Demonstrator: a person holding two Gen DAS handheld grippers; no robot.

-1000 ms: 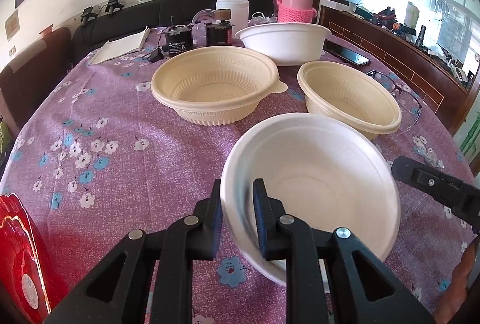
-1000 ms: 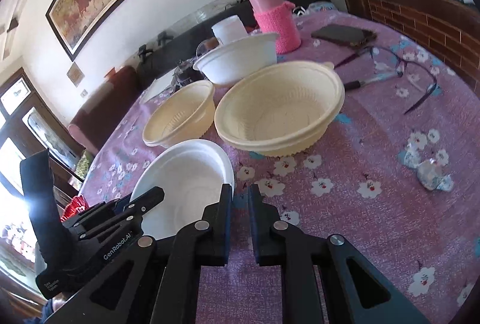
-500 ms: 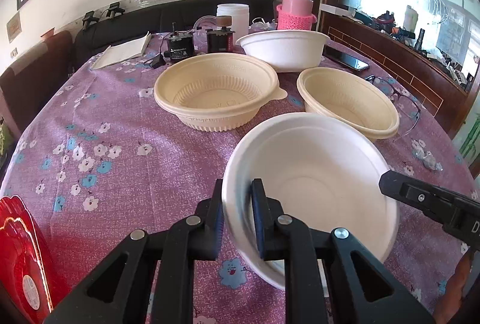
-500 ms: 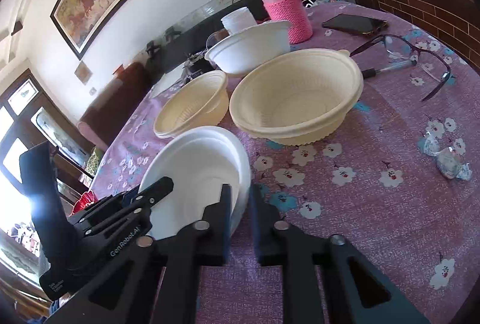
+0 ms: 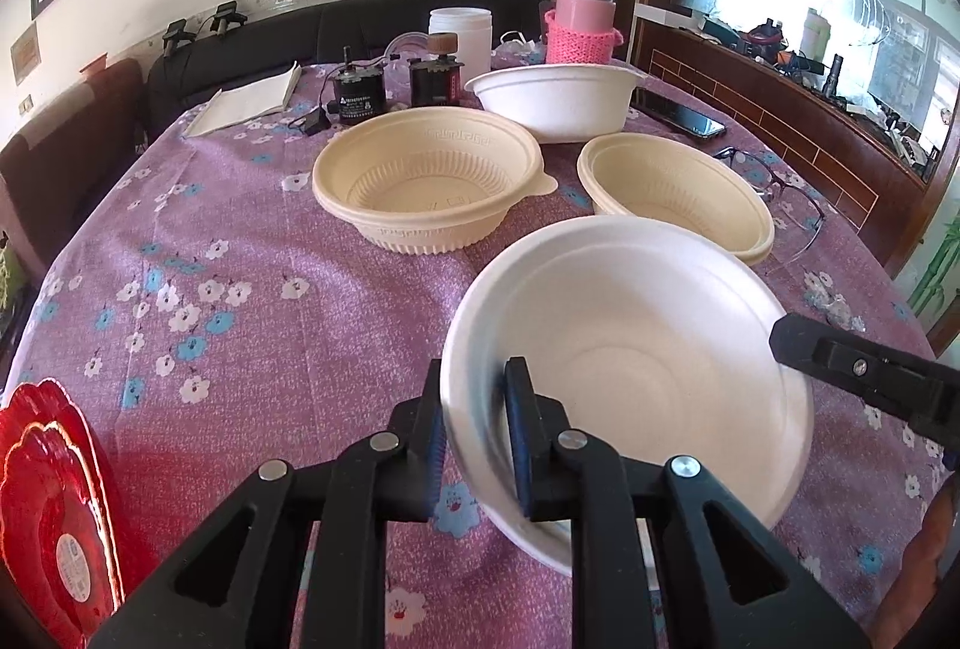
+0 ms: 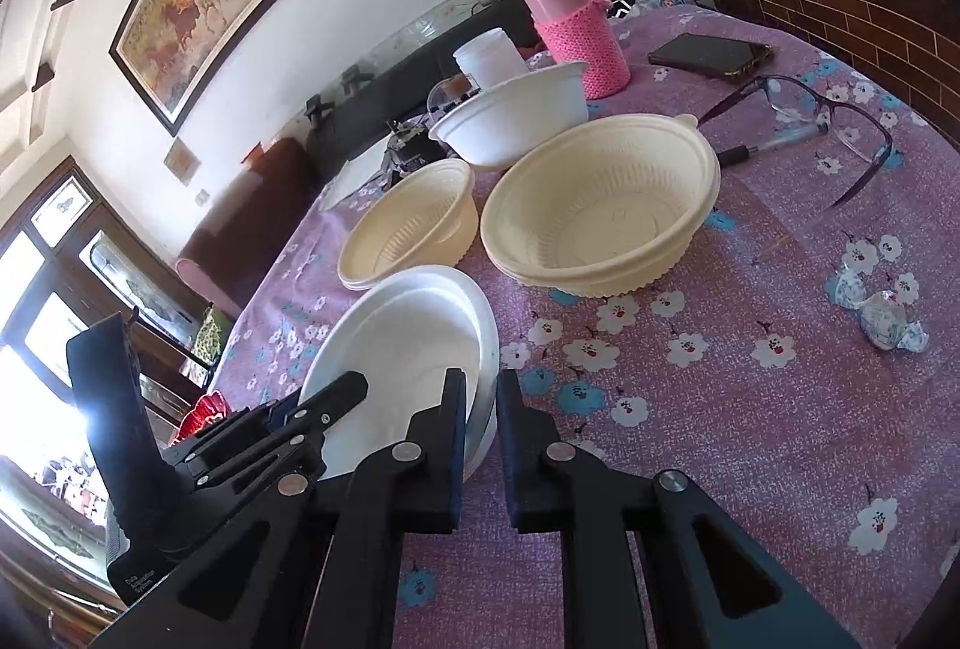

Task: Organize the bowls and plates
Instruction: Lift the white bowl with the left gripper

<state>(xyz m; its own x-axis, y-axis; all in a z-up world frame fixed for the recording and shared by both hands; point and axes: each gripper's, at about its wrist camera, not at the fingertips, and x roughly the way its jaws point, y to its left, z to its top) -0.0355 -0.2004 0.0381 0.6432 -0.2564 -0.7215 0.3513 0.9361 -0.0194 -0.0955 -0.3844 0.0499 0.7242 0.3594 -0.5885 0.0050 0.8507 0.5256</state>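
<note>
Both grippers are pinching the white bowl (image 5: 630, 367), tilted just above the tablecloth: left gripper (image 5: 474, 433) clamping its near rim, right gripper (image 6: 480, 433) its opposite edge. Thin rim risks buckling, slipping free.

white bowl (image 5: 630, 349), cream bowls (image 5: 426, 181), purple floral tablecloth (image 5: 240, 289)

The right gripper (image 6: 480, 409) is brought in from beside the white bowl (image 5: 630, 349) to its rim, and the rim is now taken between its fingers, where bare cloth was seen a second ago. In the left wrist view, its tip (image 5: 804, 343) is moved further in over the bowl's right edge.
</note>
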